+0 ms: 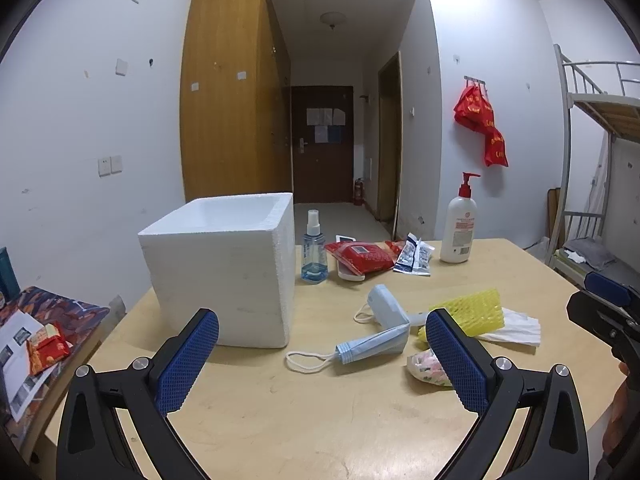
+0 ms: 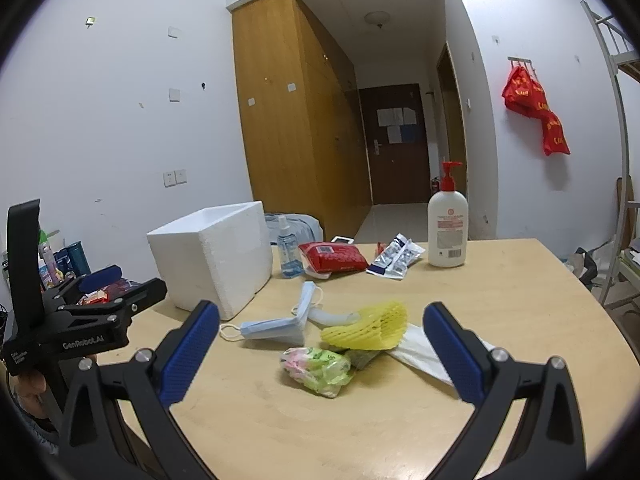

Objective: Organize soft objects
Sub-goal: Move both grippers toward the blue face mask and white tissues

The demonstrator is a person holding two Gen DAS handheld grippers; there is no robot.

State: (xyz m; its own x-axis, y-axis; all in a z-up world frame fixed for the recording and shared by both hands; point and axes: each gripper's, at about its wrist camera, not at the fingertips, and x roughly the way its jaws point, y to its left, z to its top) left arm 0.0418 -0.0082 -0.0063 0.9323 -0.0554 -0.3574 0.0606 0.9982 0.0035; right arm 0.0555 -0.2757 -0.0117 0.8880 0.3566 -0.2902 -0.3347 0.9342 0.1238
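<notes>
Nothing is sorted yet, as far as I can judge. The foam box (image 1: 224,268) stands open near the desk's (image 1: 280,420) far left corner, and what I see of its inside looks bare; the bottom is hidden from me.

All the soft things lie loose in the middle of the desk: a folded mask (image 2: 276,326) with a second mask (image 2: 308,300) just behind it, a yellow foam net (image 2: 372,326) resting on a white tissue (image 2: 420,350), and a crumpled floral bag (image 2: 316,368) nearest me. Along the far edge stand a spray bottle (image 1: 314,250), a red pack (image 1: 360,256), some sachets (image 1: 414,256) and a lotion bottle (image 1: 458,228); the bottles I take as hard things to leave alone.

My left tongs (image 1: 320,360) are spread wide, holding nothing and touching nothing, aimed between the box and the mask. My right tongs (image 2: 320,360) are equally spread and empty, framing the floral bag and net, apart from both.

Everything remains to be done; the bag looks like the easiest first pick.
</notes>
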